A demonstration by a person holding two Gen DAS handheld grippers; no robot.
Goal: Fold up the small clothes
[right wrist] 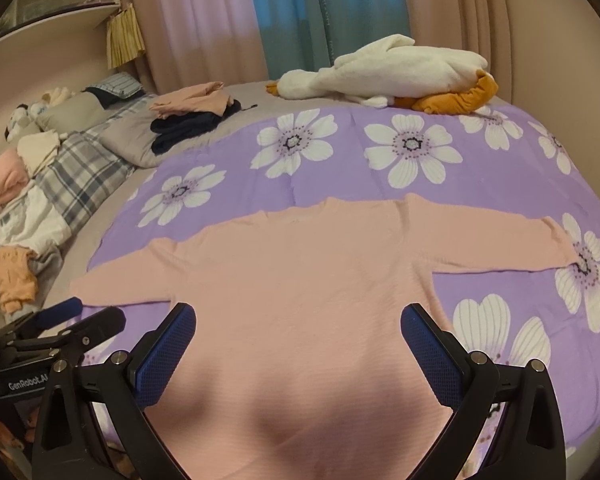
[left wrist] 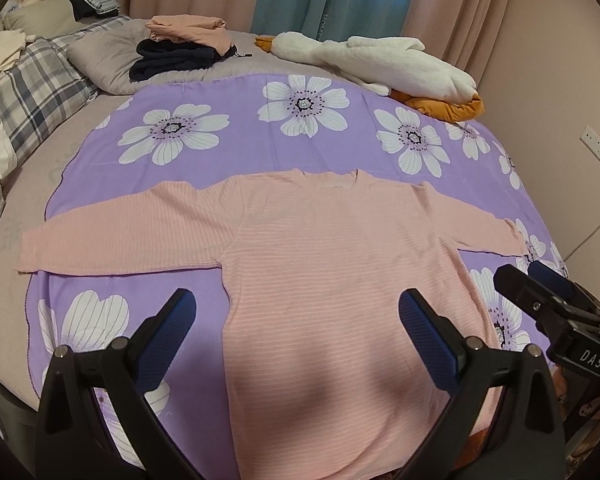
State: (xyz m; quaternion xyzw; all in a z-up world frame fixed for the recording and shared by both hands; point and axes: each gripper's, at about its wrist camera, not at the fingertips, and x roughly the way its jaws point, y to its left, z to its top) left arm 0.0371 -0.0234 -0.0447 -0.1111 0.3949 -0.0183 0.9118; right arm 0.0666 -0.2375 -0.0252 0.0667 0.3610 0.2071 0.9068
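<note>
A pink striped long-sleeved top (left wrist: 324, 256) (right wrist: 300, 272) lies flat on the purple flowered sheet (left wrist: 236, 120) (right wrist: 340, 168), both sleeves spread out sideways, neckline at the far side. My left gripper (left wrist: 298, 312) hovers open over the lower body of the top, nothing between its blue pads. My right gripper (right wrist: 298, 320) is open too, above the hem area. In the left wrist view the right gripper (left wrist: 540, 280) shows at the right edge, beyond the top's right side. In the right wrist view the left gripper (right wrist: 84, 316) shows at the left, near the left sleeve's cuff.
A stack of folded clothes, pink on dark blue (left wrist: 184, 48) (right wrist: 196, 116), sits at the far left of the bed. A white and orange plush goose (left wrist: 380, 60) (right wrist: 388, 76) lies at the far right. Plaid bedding (left wrist: 32, 92) and loose garments (right wrist: 12, 276) crowd the left.
</note>
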